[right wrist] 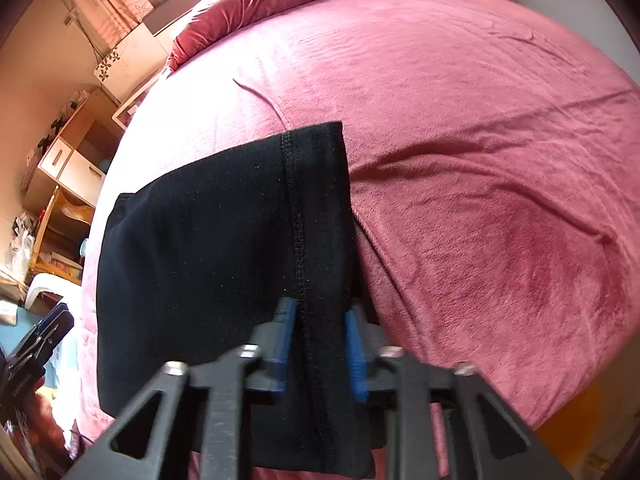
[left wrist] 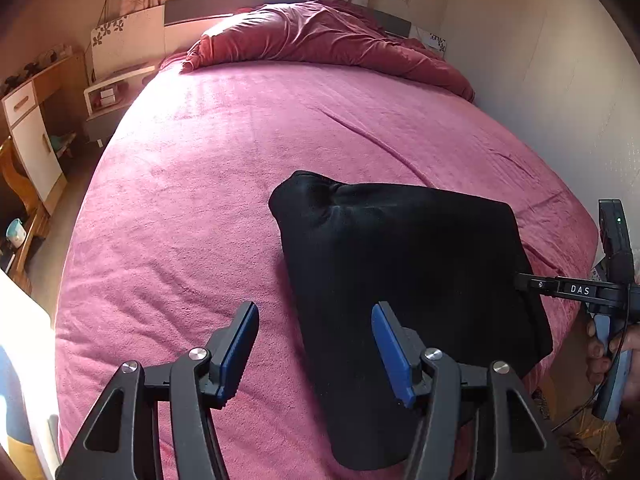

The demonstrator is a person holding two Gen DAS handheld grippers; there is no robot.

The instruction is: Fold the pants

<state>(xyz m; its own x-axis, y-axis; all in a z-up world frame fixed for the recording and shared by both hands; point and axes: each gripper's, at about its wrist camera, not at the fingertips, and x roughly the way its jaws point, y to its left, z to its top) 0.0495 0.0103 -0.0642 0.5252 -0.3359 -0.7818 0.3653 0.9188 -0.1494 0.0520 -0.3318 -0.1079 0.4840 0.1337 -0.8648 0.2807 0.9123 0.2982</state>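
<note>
Right wrist view: the right gripper (right wrist: 318, 344) has its blue pads closed down on the hemmed edge of the black pants (right wrist: 224, 256), the stitched seam running straight up between the jaws. The cloth looks pinched between them, several layers thick, so the jaws sit narrowly apart rather than fully together. From that grip the pants spread up and to the left as a compact dark rectangle, already doubled over, lying on the pink bedspread (right wrist: 480, 120) near the foot of the bed.

In the left wrist view, the left gripper (left wrist: 316, 352) hangs with its jaws wide apart and nothing between them; one blue pad is over the near left part of the pants (left wrist: 400, 280), the other over bare bedspread (left wrist: 200, 200). The right gripper (left wrist: 524, 282) shows at the far right edge of the garment, with a hand (left wrist: 612, 352) on its handle. A red duvet (left wrist: 320, 36) is bunched at the head of the bed, well apart from the work.

My judgement is that the fold is well along: the pants are down to a short stack and one side is gripped for a further fold or a straightening. The next move calls for the left gripper to lower onto the near left edge and close on all layers, so both ends travel together without the stack sliding apart.
</note>
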